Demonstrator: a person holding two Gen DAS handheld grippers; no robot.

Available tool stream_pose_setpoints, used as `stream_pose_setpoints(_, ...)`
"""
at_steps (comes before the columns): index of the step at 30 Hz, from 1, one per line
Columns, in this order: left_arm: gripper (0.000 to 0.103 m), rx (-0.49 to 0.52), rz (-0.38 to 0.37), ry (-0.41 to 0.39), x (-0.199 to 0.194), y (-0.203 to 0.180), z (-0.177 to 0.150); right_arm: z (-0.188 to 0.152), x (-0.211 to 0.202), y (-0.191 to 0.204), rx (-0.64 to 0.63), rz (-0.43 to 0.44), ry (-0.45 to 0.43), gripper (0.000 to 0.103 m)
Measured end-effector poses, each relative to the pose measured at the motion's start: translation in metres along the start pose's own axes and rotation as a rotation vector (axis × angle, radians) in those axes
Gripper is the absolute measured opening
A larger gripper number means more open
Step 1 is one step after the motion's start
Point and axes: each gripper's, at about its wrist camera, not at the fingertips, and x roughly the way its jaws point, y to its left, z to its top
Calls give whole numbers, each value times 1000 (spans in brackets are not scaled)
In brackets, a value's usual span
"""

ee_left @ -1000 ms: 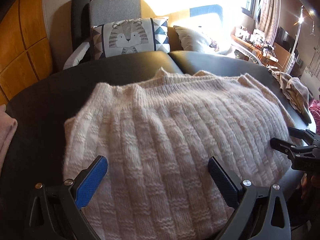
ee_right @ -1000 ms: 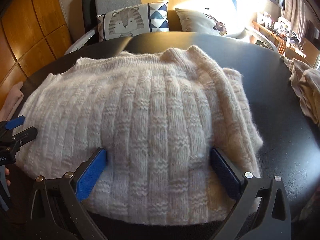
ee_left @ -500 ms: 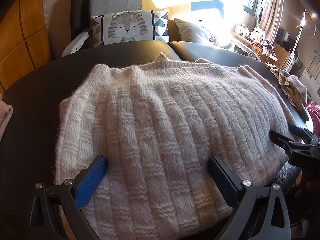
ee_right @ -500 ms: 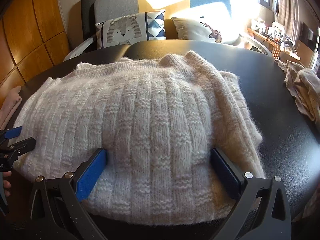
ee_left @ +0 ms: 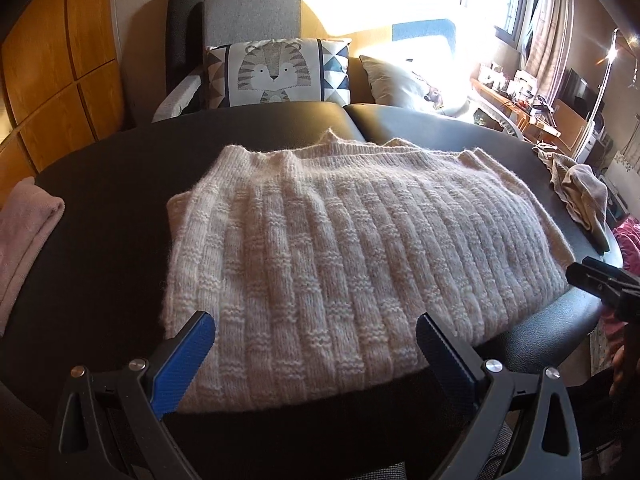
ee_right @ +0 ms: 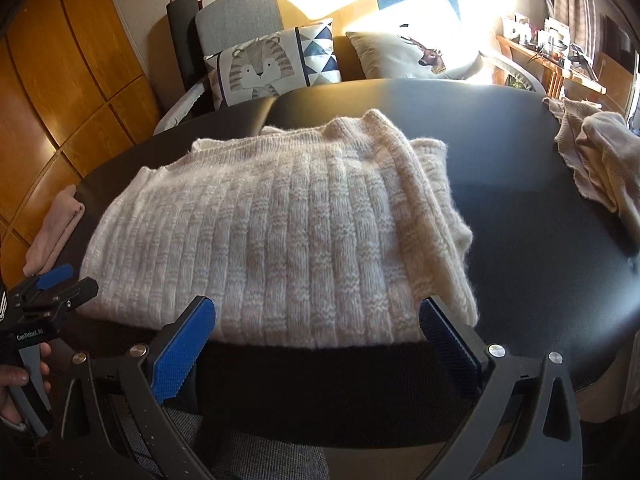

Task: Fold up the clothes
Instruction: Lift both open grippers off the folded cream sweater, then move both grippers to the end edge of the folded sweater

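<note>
- On the black counter [ee_left: 120, 184] lies the folded cream knit sweater [ee_left: 352, 248], near its front edge.
- Left claw [ee_left: 314, 344]: spread wide, empty.
- Right claw [ee_right: 316, 328]: likewise released.
- Only the right view shows the deer cushion [ee_right: 416, 56] clearly.

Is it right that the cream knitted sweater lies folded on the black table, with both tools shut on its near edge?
Not quite. The cream knitted sweater lies folded on the black table, but both wrist views show the left tool and right tool open, holding nothing.
</note>
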Motion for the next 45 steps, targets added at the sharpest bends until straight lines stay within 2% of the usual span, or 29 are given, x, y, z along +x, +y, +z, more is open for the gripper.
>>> stream_pose_setpoints(4, 103, 38, -7, 4, -5, -14, -4, -15, -4, 2, -13, -3, 18, 103)
stream_pose_setpoints(10, 103, 80, -12, -9, -16, -33, -8, -20, -18, -1, -6, -21, -10, 103)
stream_pose_setpoints(14, 103, 85, 26, -35, -28, -39, -5, -17, -22, 0, 1, -19, -21, 103)
stream_pose_setpoints(20, 103, 56, 51, -55, -37, -32, -1, -15, -20, 7, -21, -14, -14, 103)
stream_pose_setpoints(32, 103, 37, 55, -33, -27, -24, -3, -10, -14, -3, 0, -37, -10, 103)
stream_pose_setpoints(37, 103, -55, 32, -27, -18, 11, 1, 1, -12, -22, 41, -68, -29, 103)
stream_pose_setpoints(45, 103, -326, -37, -52, 8, 110, 14, 10, -5, -35, 92, -62, -45, 103)
